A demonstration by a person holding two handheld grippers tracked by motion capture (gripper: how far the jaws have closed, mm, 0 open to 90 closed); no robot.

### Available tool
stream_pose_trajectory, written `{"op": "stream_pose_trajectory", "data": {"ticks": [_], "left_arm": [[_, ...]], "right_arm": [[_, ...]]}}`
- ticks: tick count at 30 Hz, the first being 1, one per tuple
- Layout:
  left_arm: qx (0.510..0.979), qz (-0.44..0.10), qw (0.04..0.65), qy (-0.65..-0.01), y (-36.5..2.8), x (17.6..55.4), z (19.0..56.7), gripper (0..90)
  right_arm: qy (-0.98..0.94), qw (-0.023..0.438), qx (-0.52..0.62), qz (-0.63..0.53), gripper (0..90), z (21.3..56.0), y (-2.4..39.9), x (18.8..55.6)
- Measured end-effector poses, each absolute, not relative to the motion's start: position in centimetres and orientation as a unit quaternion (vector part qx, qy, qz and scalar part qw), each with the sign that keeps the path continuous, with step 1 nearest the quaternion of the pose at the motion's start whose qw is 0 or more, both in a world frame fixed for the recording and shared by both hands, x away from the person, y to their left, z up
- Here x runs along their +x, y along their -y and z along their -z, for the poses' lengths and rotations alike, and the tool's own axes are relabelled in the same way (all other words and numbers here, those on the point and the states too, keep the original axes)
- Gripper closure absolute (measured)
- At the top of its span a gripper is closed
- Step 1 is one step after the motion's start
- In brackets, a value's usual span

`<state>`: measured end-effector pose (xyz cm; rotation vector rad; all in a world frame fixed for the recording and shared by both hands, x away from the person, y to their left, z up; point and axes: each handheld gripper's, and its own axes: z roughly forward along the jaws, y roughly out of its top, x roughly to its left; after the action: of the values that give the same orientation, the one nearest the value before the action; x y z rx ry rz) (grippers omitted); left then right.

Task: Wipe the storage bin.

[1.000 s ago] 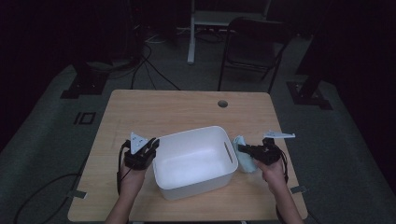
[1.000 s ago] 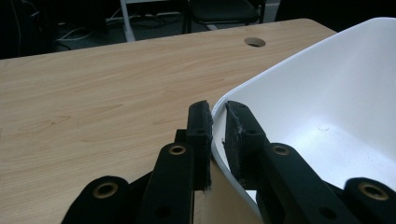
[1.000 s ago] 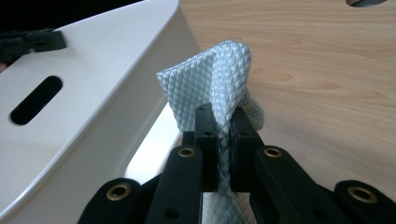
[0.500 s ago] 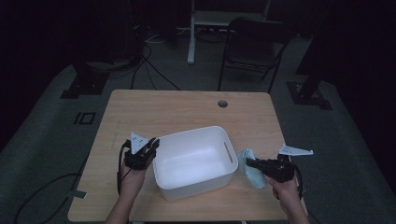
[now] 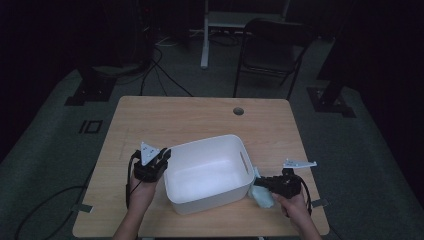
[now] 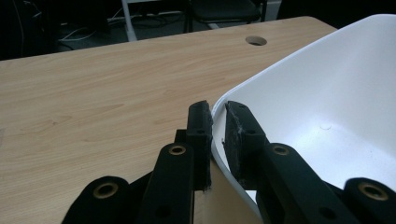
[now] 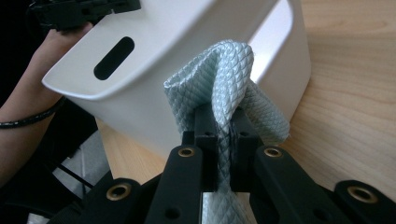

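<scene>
Pale-blue quilted cloth, pinched in right gripper jaws, just outside white tub, at its right wall. Left gripper clamped on tub's left rim. Wooden table beneath.

Black two-jaw left gripper, brass-ringed screw holes, grey three-cornered plate, trailing black cable, bare forearms

A pale blue quilted cloth, folded upward, sits bunched just beside the white bin's right wall.
</scene>
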<state>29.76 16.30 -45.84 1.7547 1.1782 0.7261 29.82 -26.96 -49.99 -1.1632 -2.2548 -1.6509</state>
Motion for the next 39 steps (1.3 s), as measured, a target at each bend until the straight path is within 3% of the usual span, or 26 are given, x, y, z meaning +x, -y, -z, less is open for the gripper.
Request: {"op": "stream_pose_trajectory", "data": {"ticks": [10,18,25,32,39], "left_arm": [[0.705,-0.293,0.436,-0.475,-16.3,29.8,45.8,80.3],[0.707,-0.292,0.437,-0.473,-16.3,29.8,45.8,80.3],[0.707,-0.293,0.436,-0.474,-16.2,29.8,45.8,80.3],[0.708,-0.293,0.435,-0.473,-16.1,29.8,45.8,80.3],[0.706,-0.294,0.435,-0.475,-16.1,29.8,45.8,80.2]], "right_arm": [[0.751,0.078,-0.419,0.505,85.1,53.2,26.2,32.3],[0.749,0.063,-0.407,0.519,85.2,51.4,25.8,33.7],[0.745,0.088,-0.432,0.500,85.2,53.7,25.4,35.0],[0.741,0.065,-0.421,0.519,85.2,51.1,25.0,36.4],[0.739,0.079,-0.449,0.496,85.2,53.3,24.5,37.6]]}}
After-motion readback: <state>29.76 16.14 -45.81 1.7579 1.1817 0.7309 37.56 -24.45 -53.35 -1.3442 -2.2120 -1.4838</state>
